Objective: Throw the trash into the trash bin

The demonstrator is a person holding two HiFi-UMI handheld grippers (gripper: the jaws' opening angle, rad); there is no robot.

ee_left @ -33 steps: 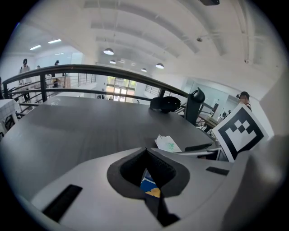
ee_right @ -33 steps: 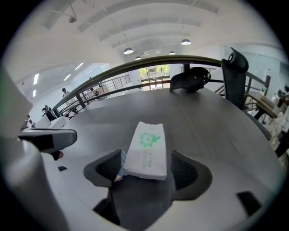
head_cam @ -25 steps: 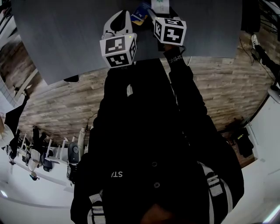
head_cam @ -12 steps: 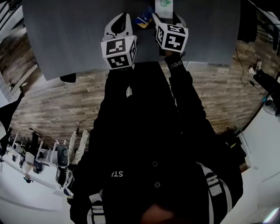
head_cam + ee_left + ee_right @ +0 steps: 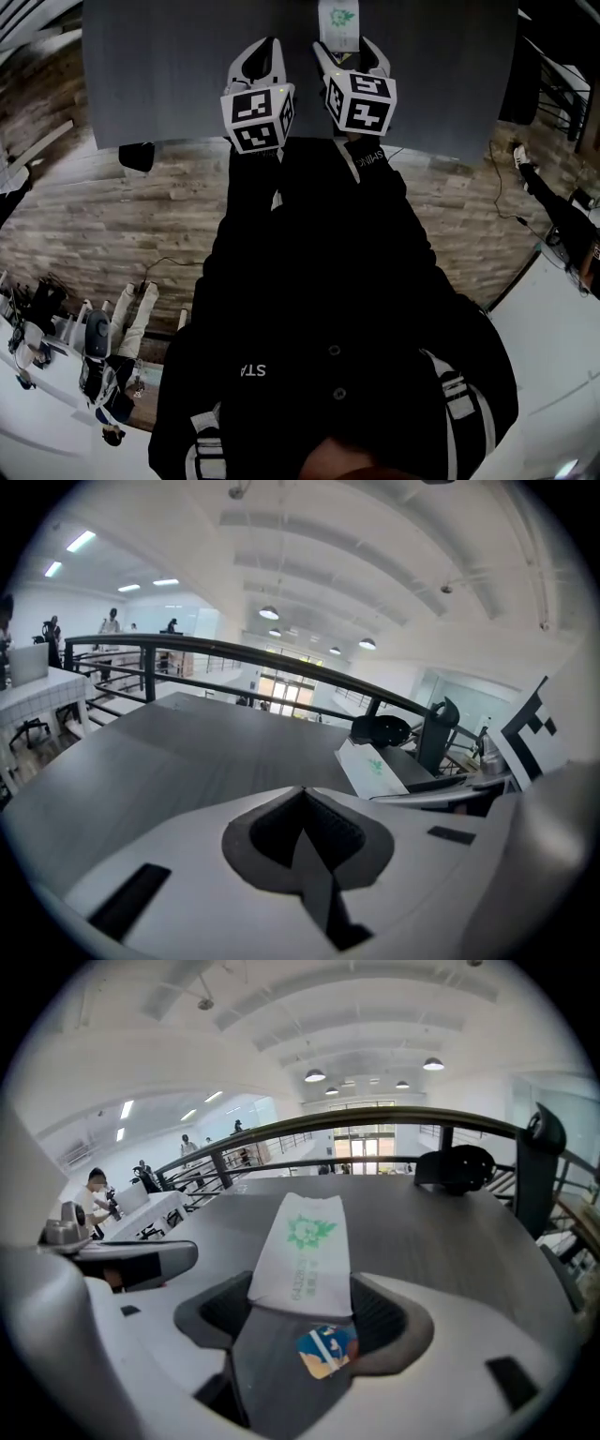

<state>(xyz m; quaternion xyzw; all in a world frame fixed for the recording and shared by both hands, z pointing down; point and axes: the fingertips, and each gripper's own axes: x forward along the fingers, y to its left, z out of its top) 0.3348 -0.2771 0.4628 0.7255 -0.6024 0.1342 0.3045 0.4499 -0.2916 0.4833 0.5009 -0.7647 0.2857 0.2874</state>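
A white paper packet with a green print [image 5: 338,23] [image 5: 305,1251] sticks out forward over the dark grey table [image 5: 169,75]. My right gripper [image 5: 348,49] [image 5: 302,1321] is shut on its near end. In the gap under the packet shows a small blue and orange wrapper [image 5: 326,1349]; I cannot tell whether it is held or lies on the table. My left gripper [image 5: 266,45] [image 5: 302,797] hovers just to the left, shut and empty. From the left gripper view the packet [image 5: 371,767] is tilted up off the tabletop. No trash bin is clearly in view.
A black rounded object [image 5: 457,1167] [image 5: 380,729] and a dark post [image 5: 530,1171] stand at the table's far edge, with a curved railing [image 5: 187,649] behind. A small black thing [image 5: 137,155] sits on the wooden floor [image 5: 112,225] by the table's near left edge. People stand at white desks [image 5: 103,1208] far off.
Both grippers have drawn back toward the table's near edge and come closer together. The packet has stayed with the right gripper. The blue wrapper, earlier exposed between them, is now covered by the right gripper.
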